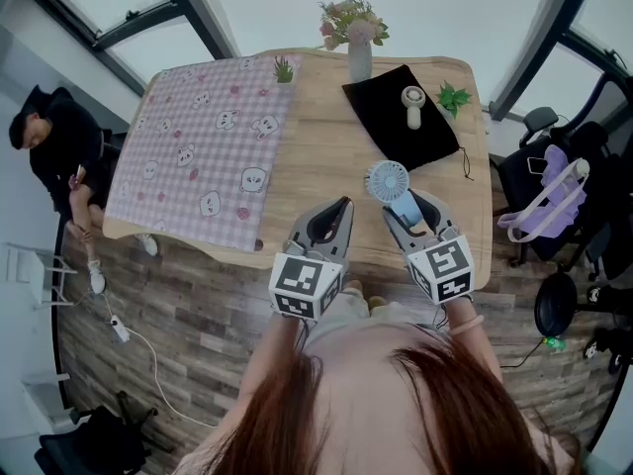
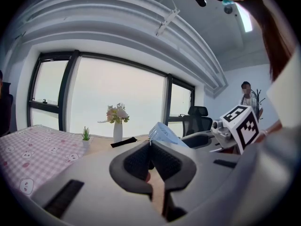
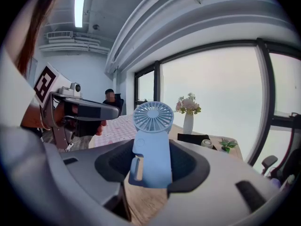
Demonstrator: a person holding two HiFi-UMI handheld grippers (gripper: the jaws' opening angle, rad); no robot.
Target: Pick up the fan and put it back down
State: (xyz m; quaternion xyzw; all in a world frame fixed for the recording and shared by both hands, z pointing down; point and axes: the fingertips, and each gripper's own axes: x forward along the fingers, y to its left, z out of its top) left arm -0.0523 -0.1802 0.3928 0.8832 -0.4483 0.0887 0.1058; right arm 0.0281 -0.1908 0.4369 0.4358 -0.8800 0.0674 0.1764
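A light blue hand-held fan (image 1: 387,180) is lifted above the wooden table (image 1: 326,156), near its front edge. My right gripper (image 1: 410,211) is shut on its handle, and the round grille stands upright above the jaws. In the right gripper view the fan (image 3: 151,145) fills the gap between the pads. My left gripper (image 1: 344,206) hovers just to the left of the fan, shut, with nothing in it. In the left gripper view its pads (image 2: 141,160) meet, and the fan's grille (image 2: 164,133) shows just beyond them.
A black cloth (image 1: 435,137) at the table's back right carries a white fan (image 1: 413,105). A flower vase (image 1: 358,43) and two small green plants (image 1: 284,69) (image 1: 454,97) stand along the far edge. A pink checked cloth (image 1: 203,146) covers the left half. A person (image 1: 59,146) sits at the left; chairs (image 1: 554,186) stand at the right.
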